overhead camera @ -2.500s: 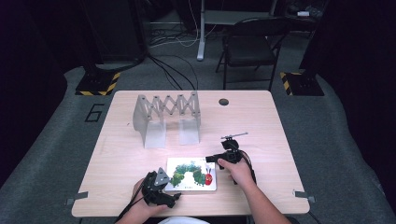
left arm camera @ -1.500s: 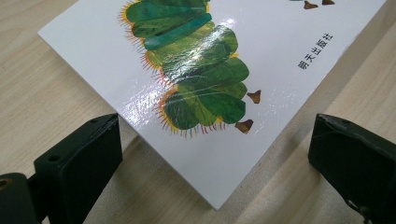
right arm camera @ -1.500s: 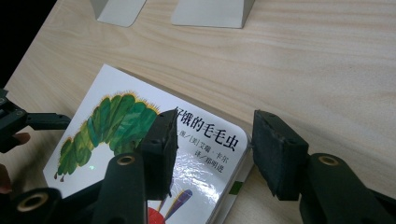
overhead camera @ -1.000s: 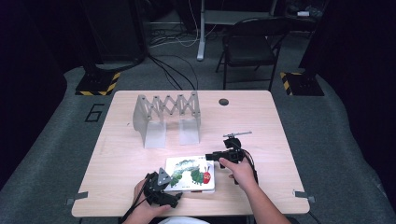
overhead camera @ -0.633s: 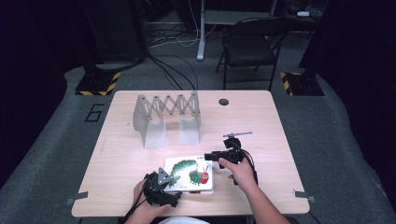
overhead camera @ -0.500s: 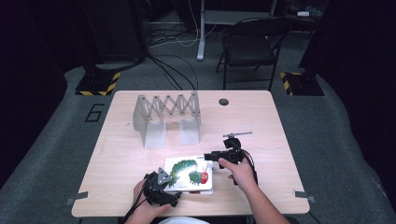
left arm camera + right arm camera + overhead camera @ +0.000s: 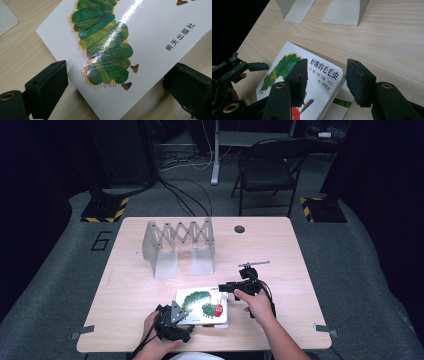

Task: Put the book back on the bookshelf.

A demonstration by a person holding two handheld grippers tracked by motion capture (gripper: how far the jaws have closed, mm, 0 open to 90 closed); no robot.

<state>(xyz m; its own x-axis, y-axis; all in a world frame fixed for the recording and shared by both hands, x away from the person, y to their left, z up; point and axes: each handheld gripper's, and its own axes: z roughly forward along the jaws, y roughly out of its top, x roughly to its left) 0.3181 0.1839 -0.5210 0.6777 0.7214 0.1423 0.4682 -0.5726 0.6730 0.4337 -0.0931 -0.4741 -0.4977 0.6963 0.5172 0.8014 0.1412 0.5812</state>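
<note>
The white picture book with a green caterpillar (image 7: 140, 37) has a glossy, smooth card cover that throws glare. The pale wood-grain worktop (image 7: 392, 45) looks matt. The grey folding book rack (image 7: 178, 245) seems dull, smooth metal. The jaws are matt black plastic, their pads rough.

This looks like a lab or studio set up for recording, not a home. A plain light-wood desk (image 7: 150, 285) stands alone on grey carpet (image 7: 360, 270), ringed by darkness. Beyond the desk's far edge, yellow-and-black hazard-striped bases (image 7: 105, 210) sit on the floor, loose cables (image 7: 185, 195) trail across it, and a black folding chair (image 7: 267, 167) waits. A large numeral 6 (image 7: 101, 240) marks the carpet off the far left corner.
</note>
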